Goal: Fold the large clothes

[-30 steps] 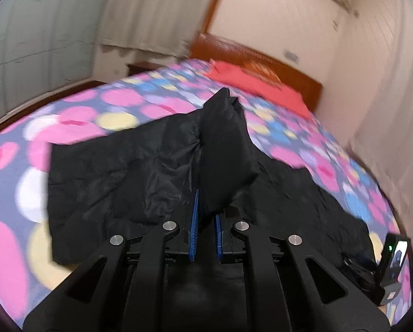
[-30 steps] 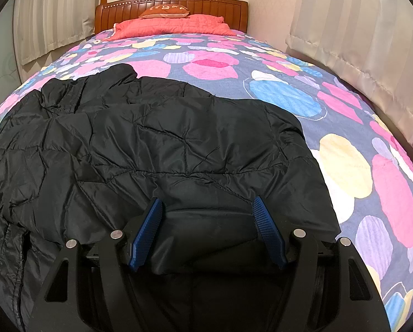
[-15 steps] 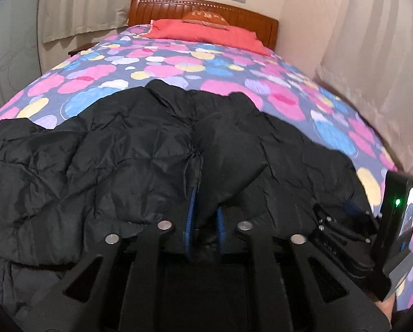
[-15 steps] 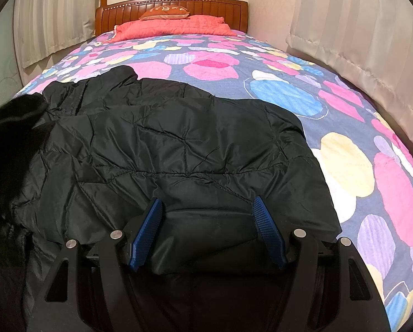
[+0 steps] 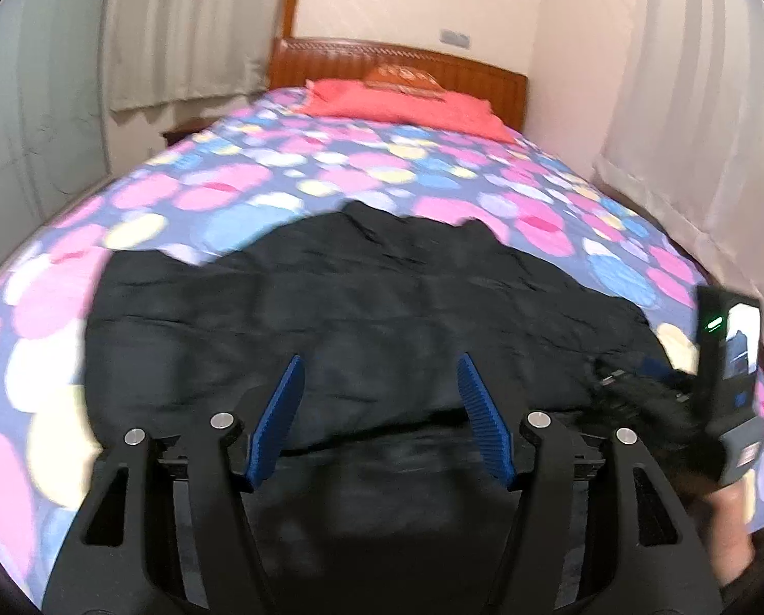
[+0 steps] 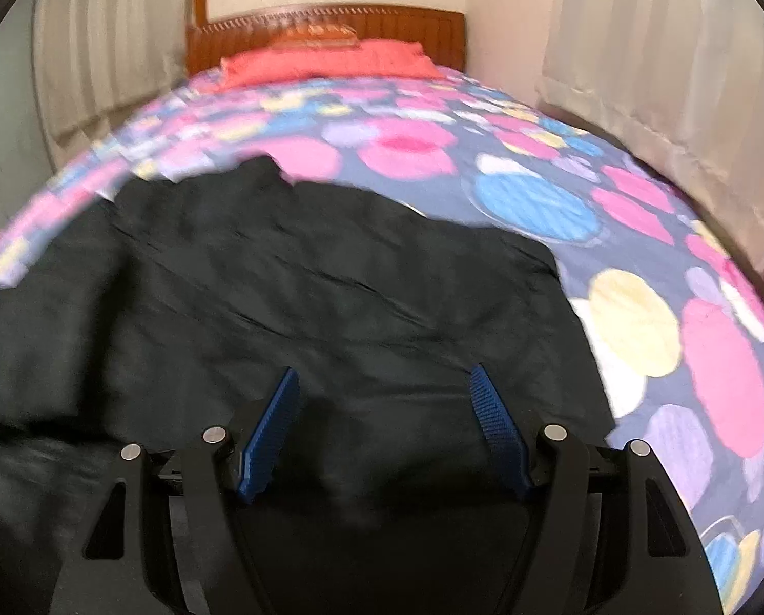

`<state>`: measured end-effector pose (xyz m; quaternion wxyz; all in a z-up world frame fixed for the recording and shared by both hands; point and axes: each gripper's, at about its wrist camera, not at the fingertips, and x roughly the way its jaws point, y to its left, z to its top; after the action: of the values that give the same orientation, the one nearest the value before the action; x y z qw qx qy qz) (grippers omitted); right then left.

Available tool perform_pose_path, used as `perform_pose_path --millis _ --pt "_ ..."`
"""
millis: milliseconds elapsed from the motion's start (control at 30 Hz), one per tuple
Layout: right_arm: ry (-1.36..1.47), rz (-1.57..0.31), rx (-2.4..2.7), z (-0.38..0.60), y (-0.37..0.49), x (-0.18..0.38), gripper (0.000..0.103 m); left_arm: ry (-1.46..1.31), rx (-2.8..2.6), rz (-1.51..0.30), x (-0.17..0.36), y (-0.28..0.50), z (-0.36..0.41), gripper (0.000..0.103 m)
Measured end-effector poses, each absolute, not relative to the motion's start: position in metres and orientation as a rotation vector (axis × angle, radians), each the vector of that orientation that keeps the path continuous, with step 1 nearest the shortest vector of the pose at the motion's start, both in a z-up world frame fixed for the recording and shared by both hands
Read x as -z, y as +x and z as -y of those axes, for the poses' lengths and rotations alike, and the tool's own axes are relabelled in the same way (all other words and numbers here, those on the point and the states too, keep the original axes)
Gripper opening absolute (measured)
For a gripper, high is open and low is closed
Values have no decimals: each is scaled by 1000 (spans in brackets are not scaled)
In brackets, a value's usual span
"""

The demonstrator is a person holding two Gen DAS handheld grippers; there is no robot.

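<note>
The left gripper (image 5: 379, 389) has its blue-padded fingers (image 5: 279, 417) spread wide with nothing between them, poised above the near hem of the black jacket (image 5: 371, 318). The right gripper (image 6: 387, 410) likewise has its fingers (image 6: 271, 435) wide apart and empty over the same jacket (image 6: 300, 307). The jacket lies spread flat on the bed (image 5: 218, 200), at its foot end, well apart from the red pillow (image 5: 407, 107) and wooden headboard (image 5: 397, 59) beyond it.
</note>
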<state>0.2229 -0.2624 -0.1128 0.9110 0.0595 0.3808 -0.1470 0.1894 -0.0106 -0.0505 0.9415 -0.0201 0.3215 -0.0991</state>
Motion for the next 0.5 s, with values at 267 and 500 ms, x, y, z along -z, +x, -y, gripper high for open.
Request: perform_pose_path --millis 267,500 --pt "203 -823 73 189 270 101 71 -63 33 -666 58 185 -65 66" --pt "251 -878 -41 158 303 116 19 -92 -25 -686 64 187 -99 66"
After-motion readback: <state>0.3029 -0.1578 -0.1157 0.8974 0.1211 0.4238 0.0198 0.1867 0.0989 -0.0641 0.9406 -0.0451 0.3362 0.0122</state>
